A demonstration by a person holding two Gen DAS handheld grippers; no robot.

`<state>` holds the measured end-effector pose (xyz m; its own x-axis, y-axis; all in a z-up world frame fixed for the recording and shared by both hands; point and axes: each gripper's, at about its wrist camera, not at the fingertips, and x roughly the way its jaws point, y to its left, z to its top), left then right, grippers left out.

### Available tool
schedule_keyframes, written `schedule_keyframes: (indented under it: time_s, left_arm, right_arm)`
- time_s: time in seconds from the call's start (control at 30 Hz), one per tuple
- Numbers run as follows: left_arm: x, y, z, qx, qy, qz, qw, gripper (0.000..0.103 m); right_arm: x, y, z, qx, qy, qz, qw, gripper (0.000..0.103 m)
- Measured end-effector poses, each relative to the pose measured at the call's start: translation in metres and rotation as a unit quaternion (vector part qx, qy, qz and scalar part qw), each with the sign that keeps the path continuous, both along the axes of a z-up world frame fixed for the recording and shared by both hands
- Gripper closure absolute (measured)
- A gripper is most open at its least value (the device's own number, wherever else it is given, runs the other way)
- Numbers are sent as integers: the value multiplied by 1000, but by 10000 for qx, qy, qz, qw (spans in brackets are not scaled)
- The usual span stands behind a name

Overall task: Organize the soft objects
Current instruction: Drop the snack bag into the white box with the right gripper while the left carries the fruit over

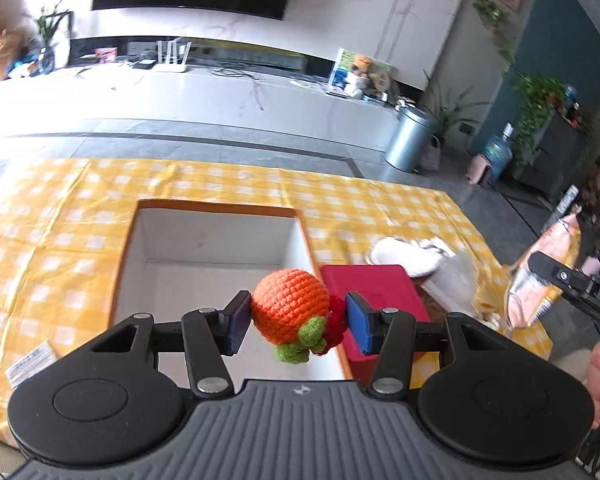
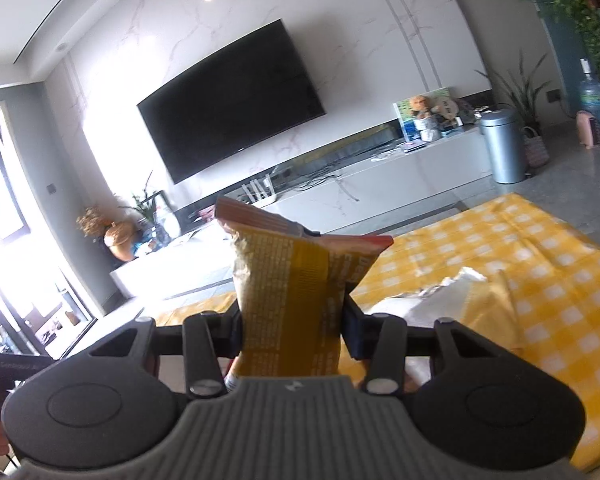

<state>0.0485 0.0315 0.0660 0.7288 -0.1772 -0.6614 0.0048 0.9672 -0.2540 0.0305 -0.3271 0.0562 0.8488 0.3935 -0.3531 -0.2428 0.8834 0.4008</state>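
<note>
Meanwhile, the left hand-held gripper (image 1: 298, 322) pinches an orange crochet toy (image 1: 290, 306) above the open white box (image 1: 216, 248); the right hand-held gripper (image 2: 294, 322) pinches a snack bag (image 2: 288, 296). Next, seemingly: lower and release into the box. Yellow checked cloth (image 1: 60, 208) covers the surface in a living room with a television (image 2: 230, 106).
</note>
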Motion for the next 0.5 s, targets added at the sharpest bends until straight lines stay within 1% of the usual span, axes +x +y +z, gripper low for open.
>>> schedule_keyframes:
  time_s: [0.07, 0.17, 0.23, 0.27, 0.33, 0.5]
  left_arm:
    - [-1, 22, -1, -108, -89, 340, 9993, 45]
    - [-7, 52, -5, -118, -280, 794, 9964, 44]
    - [-8, 69, -12, -197, -249, 1126, 9931, 45]
    - [-11, 78, -15, -287, -214, 1194, 9922, 45]
    - [-17, 93, -22, -435, -193, 1159, 9921, 44]
    - [-27, 111, -36, -566, -171, 1170, 9914, 45]
  right_arm:
    - [4, 24, 2, -49, 57, 275, 9996, 56]
    - [12, 65, -1, -152, 241, 634, 9976, 56]
    - [18, 96, -9, -278, 445, 925, 9943, 56]
    - [20, 111, -15, -344, 563, 1057, 9922, 56]
    - [25, 141, -28, -469, 797, 1295, 9873, 56]
    - [35, 205, -59, -749, 1324, 1774, 9723, 57]
